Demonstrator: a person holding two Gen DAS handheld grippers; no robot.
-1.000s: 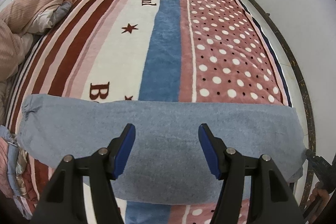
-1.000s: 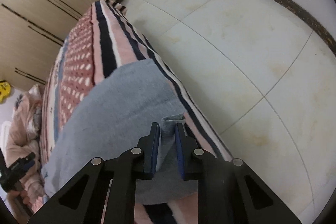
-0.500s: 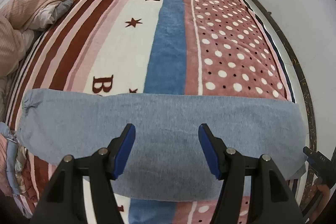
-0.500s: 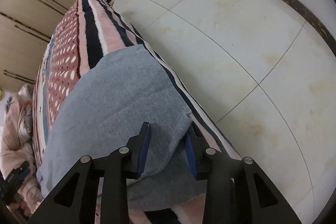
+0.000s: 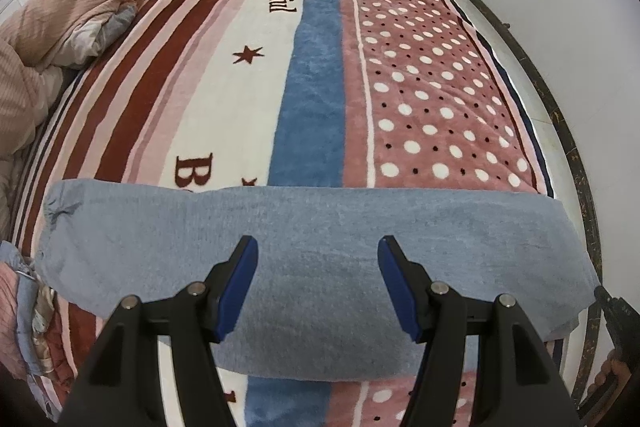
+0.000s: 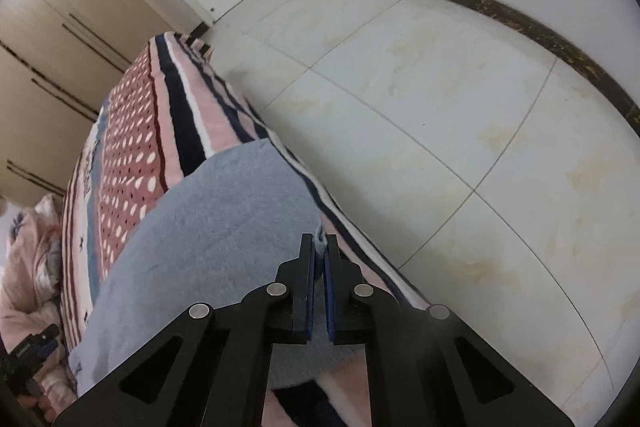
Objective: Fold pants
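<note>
The pants (image 5: 320,267) lay flat on the bed (image 5: 248,99), near its front edge. They were blue-grey and already folded into one long strip. The long way of the strip ran from side to side across the bed. One end sat near the pink quilt (image 5: 52,27) on the left. The other end reached the bed's right edge, next to the floor (image 6: 440,107).

The left gripper (image 5: 316,283) hung over the middle of the strip. Its jaws stood wide apart and held nothing. Only cloth showed in the gap between them, and the pads did not press on it.

The right gripper (image 6: 319,271) was at the far right end of the strip. Its jaws had just closed, and a small bit of the pants' edge was pinched between them. The bit of cloth poked up past the tips. In the left view, the right gripper (image 5: 612,307) showed only as a dark shape past that end.

So the right hand was the one at the end, and the left hand was at the middle. The next fold would likely bring the right end over to the left, along the long way of the strip. The middle, under the left gripper, looked like the place for the crease
</note>
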